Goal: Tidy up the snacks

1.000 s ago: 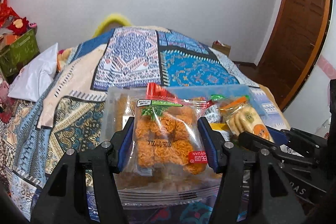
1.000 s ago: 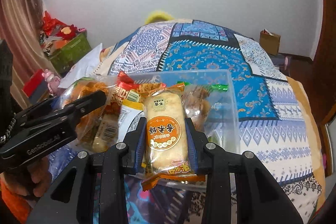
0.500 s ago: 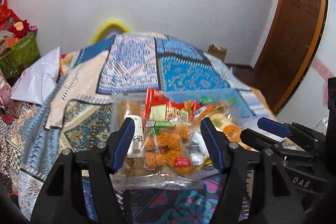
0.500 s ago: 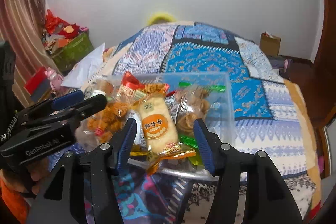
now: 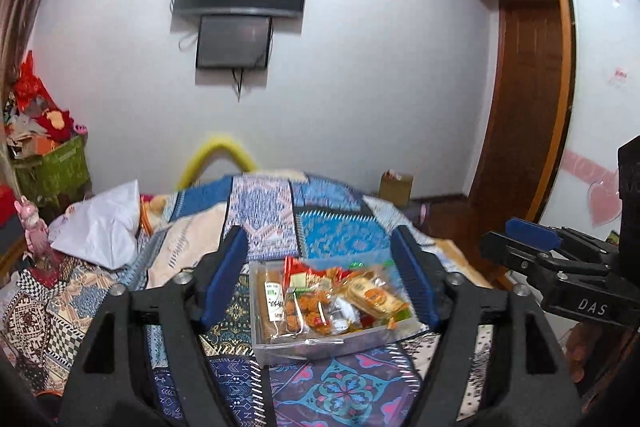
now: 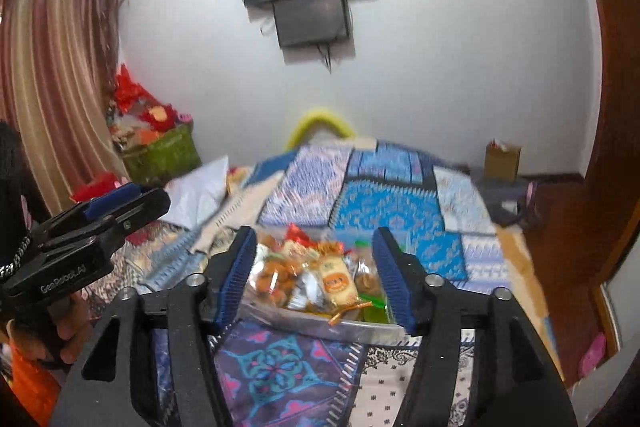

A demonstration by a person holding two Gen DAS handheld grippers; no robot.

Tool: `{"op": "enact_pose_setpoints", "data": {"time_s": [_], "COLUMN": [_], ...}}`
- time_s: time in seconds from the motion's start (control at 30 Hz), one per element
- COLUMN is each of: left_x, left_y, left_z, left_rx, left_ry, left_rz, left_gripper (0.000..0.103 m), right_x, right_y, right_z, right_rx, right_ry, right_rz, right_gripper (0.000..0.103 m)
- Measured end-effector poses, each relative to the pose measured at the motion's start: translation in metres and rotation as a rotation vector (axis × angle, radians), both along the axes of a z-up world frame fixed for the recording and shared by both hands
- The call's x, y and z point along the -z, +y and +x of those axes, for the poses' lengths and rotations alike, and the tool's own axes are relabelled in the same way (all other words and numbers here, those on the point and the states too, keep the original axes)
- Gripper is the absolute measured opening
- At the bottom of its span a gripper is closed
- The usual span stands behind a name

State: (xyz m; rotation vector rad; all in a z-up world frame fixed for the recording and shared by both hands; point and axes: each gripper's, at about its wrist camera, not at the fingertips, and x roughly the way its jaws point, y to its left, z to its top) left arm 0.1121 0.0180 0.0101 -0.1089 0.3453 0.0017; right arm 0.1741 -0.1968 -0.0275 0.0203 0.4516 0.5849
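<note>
Clear bin (image 5: 320,345) holds snack packets (image 5: 316,303)

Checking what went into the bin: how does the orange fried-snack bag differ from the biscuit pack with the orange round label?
The fried-snack bag is clear, showing clumpy orange pieces; the biscuit pack shows pale flat biscuits behind a round orange label. The fried-snack bag lies toward the left of the clear bin, the biscuit pack toward the right. Both lie inside the bin on top of other snacks, free of either claw: left claw and right claw are open.
</note>
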Motion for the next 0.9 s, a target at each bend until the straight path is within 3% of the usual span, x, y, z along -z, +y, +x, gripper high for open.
{"op": "enact_pose_setpoints", "data": {"time_s": [0.2,0.27,0.43,0.9], "left_x": [-0.02,-0.022,-0.022,-0.017], "left_y": [-0.004,-0.005,-0.008,-0.012], "left_z": [-0.037,-0.046,-0.055,-0.064], "left_rx": [0.019,0.021,0.021,0.028], "left_ry": [-0.074,-0.092,-0.093,-0.08], "left_rz": [0.012,0.019,0.022,0.015], "left_gripper": [0.096,0.099,0.1,0.1], "right_x": [-0.017,-0.02,-0.02,-0.013], "right_y": [-0.008,-0.011,-0.013,-0.015], "right_z": [-0.027,-0.035,-0.045,-0.058], "right_rx": [0.018,0.028,0.044,0.042], "right_ry": [-0.067,-0.085,-0.101,-0.107], "right_rz": [0.024,0.038,0.054,0.043], "right_gripper": [0.078,0.089,0.102,0.103]}}
